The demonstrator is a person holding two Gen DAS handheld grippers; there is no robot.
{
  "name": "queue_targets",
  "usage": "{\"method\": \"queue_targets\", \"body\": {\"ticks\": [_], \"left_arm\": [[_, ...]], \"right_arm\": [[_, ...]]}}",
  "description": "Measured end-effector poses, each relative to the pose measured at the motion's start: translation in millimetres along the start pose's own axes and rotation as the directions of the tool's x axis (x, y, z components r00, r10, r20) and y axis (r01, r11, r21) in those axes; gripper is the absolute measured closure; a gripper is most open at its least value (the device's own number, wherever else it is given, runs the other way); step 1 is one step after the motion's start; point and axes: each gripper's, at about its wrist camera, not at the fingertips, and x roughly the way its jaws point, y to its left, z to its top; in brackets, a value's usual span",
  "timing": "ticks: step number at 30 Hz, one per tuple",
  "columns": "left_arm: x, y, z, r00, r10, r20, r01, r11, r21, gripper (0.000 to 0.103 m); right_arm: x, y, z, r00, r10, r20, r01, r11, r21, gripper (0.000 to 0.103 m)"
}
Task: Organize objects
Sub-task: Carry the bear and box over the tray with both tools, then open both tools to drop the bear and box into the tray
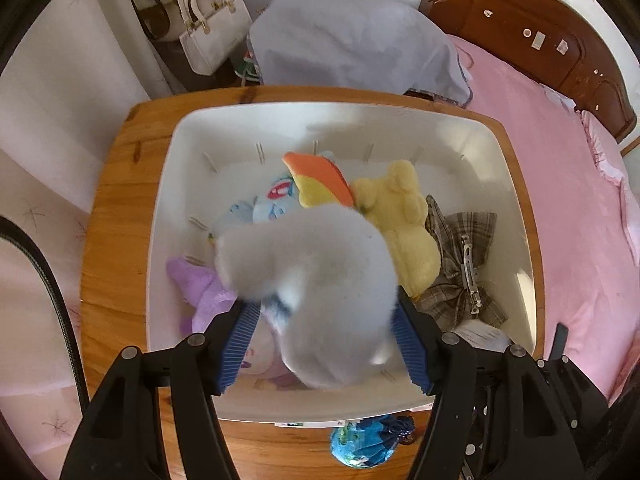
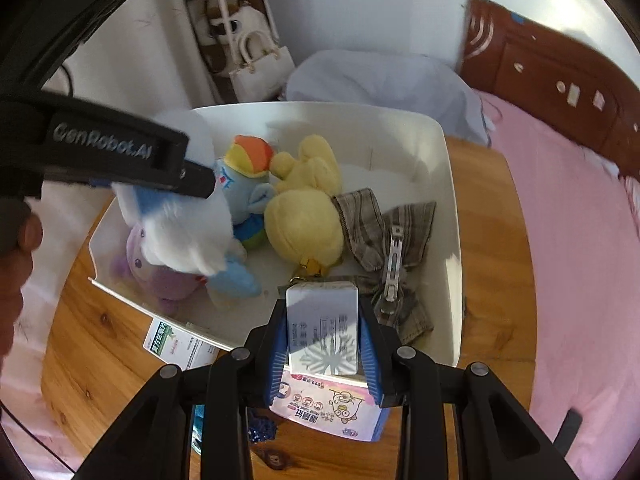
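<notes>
Left gripper [image 1: 324, 340] clamped on white plush toy [image 1: 316, 292], hung low over white bin [image 1: 160, 216] for dropping in; right gripper [image 2: 323, 354] clamped on small white packet [image 2: 322, 326], poised at near rim; bin crowded left and centre; bare floor only along far wall.

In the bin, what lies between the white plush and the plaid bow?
The yellow plush lies between the white plush and the plaid bow, clearest in the right wrist view.
</notes>
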Motion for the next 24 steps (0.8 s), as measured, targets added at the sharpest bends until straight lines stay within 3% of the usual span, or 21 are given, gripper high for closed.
{"method": "queue_targets", "body": {"ticks": [5,9,11,17,24], "left_arm": [[-6,1,-2,0.999,0.012,0.044,-0.013,1.000,0.021,0.029],[-15,8,-5,0.995,0.023,0.098,-0.024,1.000,0.005,0.028],[-22,14,-8,0.988,0.070,0.140,-0.069,0.998,-0.014,0.028],[-45,37,-23,0.954,0.086,0.286,-0.059,0.993,-0.099,0.027],[-54,55,-45,0.951,0.058,0.303,-0.037,0.997,-0.075,0.027]], "right_arm": [[-3,0,1,1.000,-0.023,0.018,0.023,1.000,0.018,0.047],[-3,-2,2,0.998,-0.055,0.023,0.054,0.998,0.036,0.039],[-4,-3,2,0.997,-0.074,0.032,0.072,0.996,0.054,0.031],[-3,-5,1,0.992,-0.114,0.046,0.110,0.990,0.094,0.031],[-3,-9,2,0.989,-0.143,0.045,0.137,0.983,0.119,0.029]]}}
